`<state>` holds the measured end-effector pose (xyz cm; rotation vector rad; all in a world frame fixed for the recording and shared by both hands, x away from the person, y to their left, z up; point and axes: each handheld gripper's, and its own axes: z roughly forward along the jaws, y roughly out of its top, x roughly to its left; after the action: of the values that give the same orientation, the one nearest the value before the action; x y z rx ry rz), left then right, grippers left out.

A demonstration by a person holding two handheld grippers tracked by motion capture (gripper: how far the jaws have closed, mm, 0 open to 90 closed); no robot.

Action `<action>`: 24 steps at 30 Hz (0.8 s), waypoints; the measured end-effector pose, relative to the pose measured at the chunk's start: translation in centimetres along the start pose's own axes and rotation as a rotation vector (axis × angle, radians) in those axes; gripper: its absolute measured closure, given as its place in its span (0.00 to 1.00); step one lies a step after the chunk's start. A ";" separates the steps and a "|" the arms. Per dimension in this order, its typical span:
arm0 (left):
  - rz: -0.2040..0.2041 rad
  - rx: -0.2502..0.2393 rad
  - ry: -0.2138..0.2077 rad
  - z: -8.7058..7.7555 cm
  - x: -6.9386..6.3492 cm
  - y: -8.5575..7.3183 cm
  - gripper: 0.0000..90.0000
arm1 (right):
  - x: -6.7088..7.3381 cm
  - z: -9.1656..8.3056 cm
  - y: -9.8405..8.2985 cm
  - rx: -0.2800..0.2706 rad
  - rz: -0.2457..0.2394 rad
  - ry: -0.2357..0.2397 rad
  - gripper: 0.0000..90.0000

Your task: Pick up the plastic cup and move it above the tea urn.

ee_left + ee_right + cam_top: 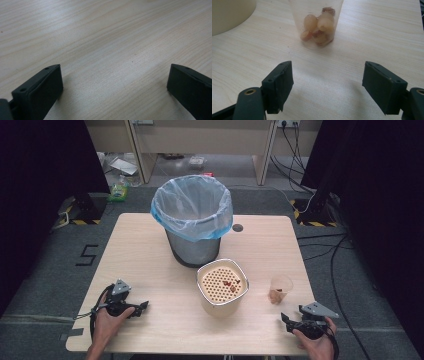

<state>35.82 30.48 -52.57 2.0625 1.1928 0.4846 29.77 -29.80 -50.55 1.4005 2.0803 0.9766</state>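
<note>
1. The left claw (141,307) rests low near the surface's (150,265) front-left corner, jaws spread wide apart with only bare wood grain between them in the left gripper view.
2. The right claw (286,320) sits near the front-right edge, jaws also wide apart and clamped on nothing; in the right gripper view (327,85) bare wood lies between them.
3. The clear plastic cup (280,287) with pale and reddish food scraps (319,27) stands upright just ahead of the right claw, apart from it, close to the surface's right edge.
4. A cream container with a perforated strainer insert (222,285) stands just left of the cup, a gap between them; a few reddish bits lie on the strainer.
5. A grey waste bin lined with a blue bag (192,220) stands behind the container, toward the far edge, its mouth open.
6. The left half of the surface is open wood from the bin to the left claw.
7. Cables trail on the floor right of the surface.
</note>
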 end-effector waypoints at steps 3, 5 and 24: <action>0.000 0.000 0.000 0.0 0.0 0.0 0.00 | 0.0 -0.2 0.1 -0.002 0.008 -0.003 0.29; 0.000 0.000 0.000 0.0 0.0 0.0 0.00 | 0.0 -0.3 0.2 -0.013 0.012 -0.001 0.30; -0.001 -0.001 0.000 0.0 0.0 0.0 0.00 | 0.5 -4.1 3.9 -0.073 0.022 -0.009 0.36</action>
<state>35.81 30.47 -52.57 2.0616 1.1932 0.4848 29.11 -29.63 -44.89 1.3907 2.0064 1.0423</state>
